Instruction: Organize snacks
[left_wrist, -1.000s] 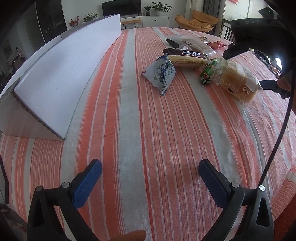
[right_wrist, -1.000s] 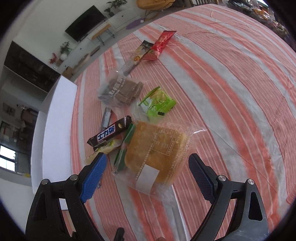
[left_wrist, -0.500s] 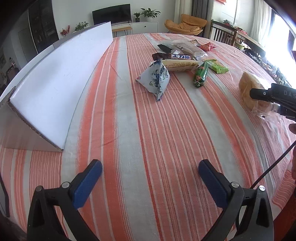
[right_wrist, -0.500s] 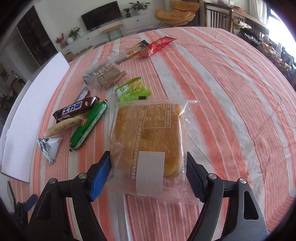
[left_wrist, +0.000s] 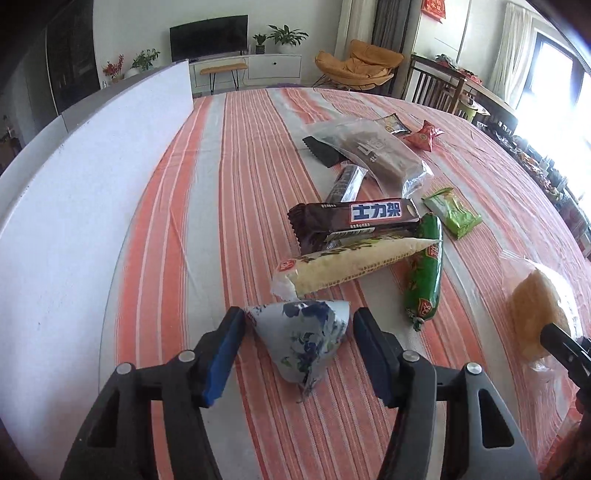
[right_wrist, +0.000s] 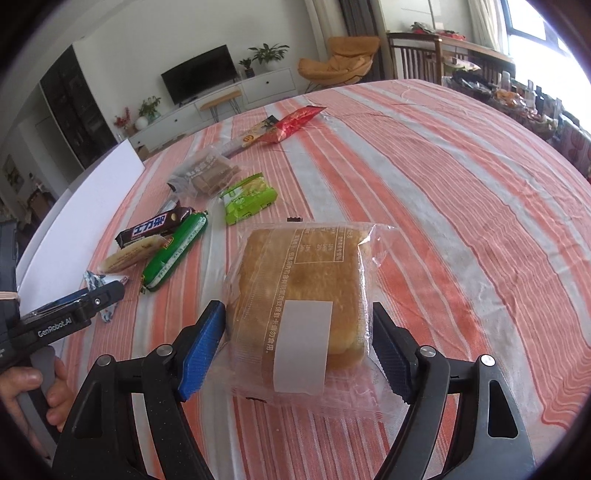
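The left tongs (left_wrist: 299, 345) had just been closing around the blue-and-white pyramid-shaped foil packet (left_wrist: 303, 339); their pads flanked it with slim gaps, so not yet clenched. The right tongs (right_wrist: 295, 350) gripped the clear-wrapped golden sponge cake (right_wrist: 299, 291), pads pressing its wrapper. Both packets lay toward the near edge of the orange-striped cloth-covered desk (right_wrist: 461, 192); the other snacks, among them a brown chocolate bar (left_wrist: 354, 221) and a green sausage stick (left_wrist: 424, 273), lay farther in. The step seemed to be pickup of two snacks; next, the left tongs likely needed to finish squeezing before lifting.
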